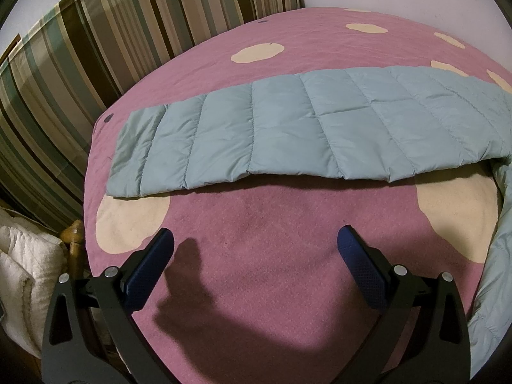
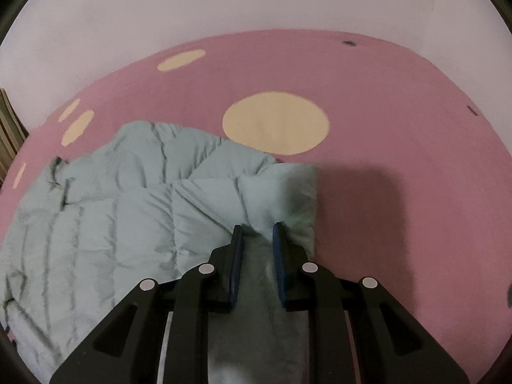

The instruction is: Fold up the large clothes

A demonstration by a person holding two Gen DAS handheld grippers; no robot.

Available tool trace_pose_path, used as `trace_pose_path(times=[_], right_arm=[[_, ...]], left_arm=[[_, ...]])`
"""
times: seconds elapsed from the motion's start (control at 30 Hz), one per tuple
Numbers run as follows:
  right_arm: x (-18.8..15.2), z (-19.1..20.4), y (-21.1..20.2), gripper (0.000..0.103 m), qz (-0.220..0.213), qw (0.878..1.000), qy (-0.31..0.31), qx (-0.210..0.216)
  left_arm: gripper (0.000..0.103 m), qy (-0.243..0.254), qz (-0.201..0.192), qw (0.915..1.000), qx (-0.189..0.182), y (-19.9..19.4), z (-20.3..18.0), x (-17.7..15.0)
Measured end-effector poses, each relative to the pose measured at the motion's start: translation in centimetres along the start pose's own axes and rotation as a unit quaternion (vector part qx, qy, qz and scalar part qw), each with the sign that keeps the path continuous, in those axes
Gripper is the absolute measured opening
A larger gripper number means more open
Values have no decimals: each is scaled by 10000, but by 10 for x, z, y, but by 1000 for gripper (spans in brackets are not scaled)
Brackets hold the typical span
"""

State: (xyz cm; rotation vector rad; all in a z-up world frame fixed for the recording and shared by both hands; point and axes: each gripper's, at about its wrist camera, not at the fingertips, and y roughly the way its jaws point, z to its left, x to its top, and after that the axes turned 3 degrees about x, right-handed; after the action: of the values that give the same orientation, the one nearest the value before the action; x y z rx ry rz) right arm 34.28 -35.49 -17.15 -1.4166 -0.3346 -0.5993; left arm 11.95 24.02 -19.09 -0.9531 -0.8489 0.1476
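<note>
The left tongs point(image 1: 256, 240) hang wide open above a pink blanket point(image 1: 272, 233), their blue pads point(image 1: 361, 265) empty and their shadow falling on the bare cloth between them. Just beyond them a pale blue quilted jacket point(image 1: 288, 128) lies flat across the bed, one long panel stretched from side to side, its near edge clear of the tongs. The jacket's right end curls down along the right edge of the left wrist view. Cream spots point(image 1: 131, 220) dot the blanket on both sides of the garment. A striped curtain point(image 1: 80, 64) hangs behind the bed at the left, and a white quilted bundle point(image 1: 28, 268) sits low beside the bed's corner.

In the right wrist view, the right tongs point(image 2: 258, 227) stand nearly closed, with a fold of the jacket point(image 2: 128, 217) running between the blue pads point(image 2: 277, 256) and bunching up just ahead of them. The rest of the garment spreads in rumpled ridges to the left over the blanket, near a large cream spot point(image 2: 275, 123). The tongs' shadow darkens the blanket to the right. A plain pale wall point(image 2: 256, 0) rises behind the bed.
</note>
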Motion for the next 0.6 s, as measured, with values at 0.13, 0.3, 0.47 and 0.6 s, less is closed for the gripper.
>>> trace_pose_path(times=[0.13,0.3,0.47,0.6], right_arm=[[-23,-18,-46,55,-378,9977,-112,-559],[-70,-54,-77,58,-400,9855,-174,-1642],[-116,-91,-85,63,-179,9818,222,-1875],[-137,-105,-73,75,-174,9827,462,-1783]], left_arm=[[101,-15,1,10000,-20,-1,0,1],[101,-14,-1,10000,-17,-1,0,0],[101,-21,-1,10000,-23,-1,-1,0],[101,-24,0,10000,-27,-1,-1,0]])
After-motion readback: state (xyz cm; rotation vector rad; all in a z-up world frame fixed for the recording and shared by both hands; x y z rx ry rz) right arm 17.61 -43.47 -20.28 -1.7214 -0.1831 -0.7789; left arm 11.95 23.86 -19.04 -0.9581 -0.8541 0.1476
